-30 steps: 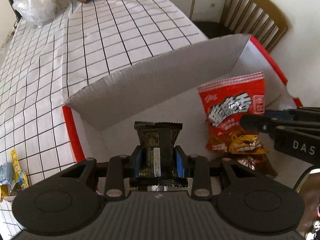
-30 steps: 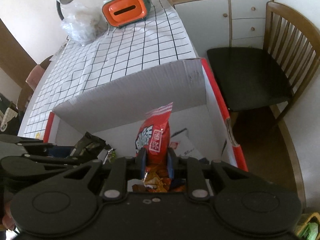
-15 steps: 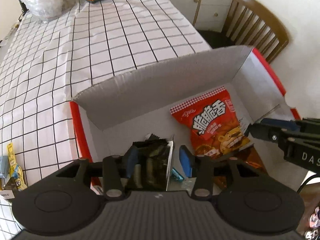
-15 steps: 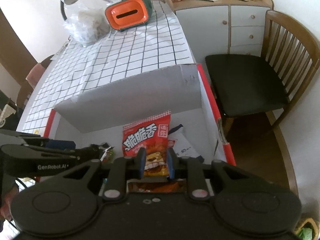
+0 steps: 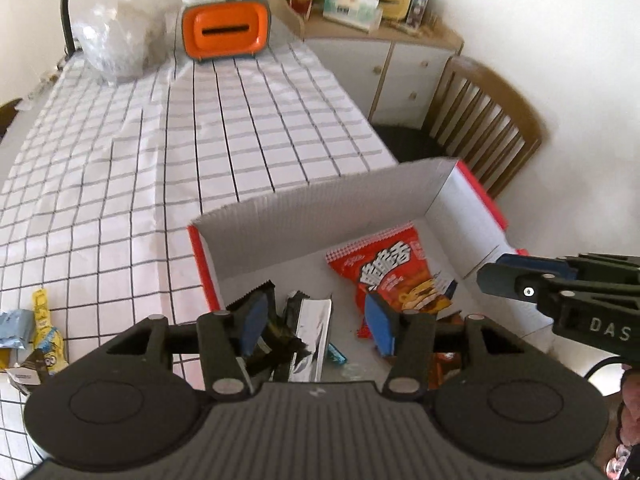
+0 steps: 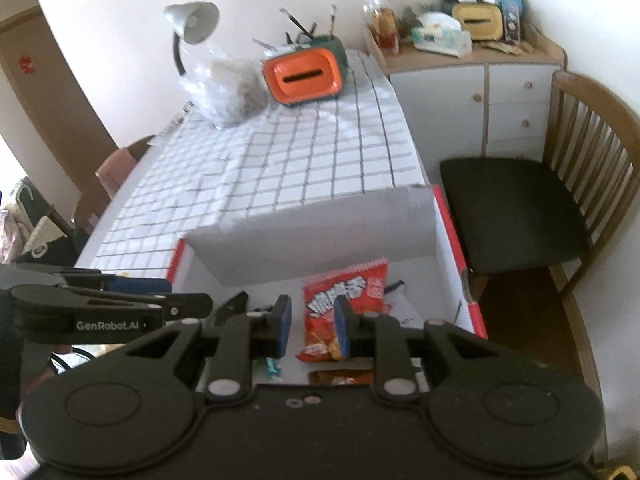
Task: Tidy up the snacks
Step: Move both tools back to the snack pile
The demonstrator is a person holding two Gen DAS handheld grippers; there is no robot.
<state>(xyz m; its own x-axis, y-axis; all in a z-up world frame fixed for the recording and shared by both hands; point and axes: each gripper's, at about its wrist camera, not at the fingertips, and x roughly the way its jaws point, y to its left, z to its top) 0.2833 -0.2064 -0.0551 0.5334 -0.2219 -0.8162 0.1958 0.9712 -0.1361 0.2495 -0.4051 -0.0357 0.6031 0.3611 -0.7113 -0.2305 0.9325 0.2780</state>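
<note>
The left gripper (image 5: 316, 322) is hanging spread over the box (image 5: 320, 204), the dark packet (image 5: 280, 332) lying below it. The right gripper (image 6: 310, 324) is gaping above the red bag (image 6: 344, 296).

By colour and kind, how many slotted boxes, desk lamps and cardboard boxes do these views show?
Orange slotted box: 1
Yellow slotted box: 1
Desk lamp: 1
Cardboard box: 1
Total: 4

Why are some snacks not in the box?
A small heap of yellow and blue snack packets lies on the checked tablecloth, left of the red and white cardboard box that holds the red snack bag.
</note>
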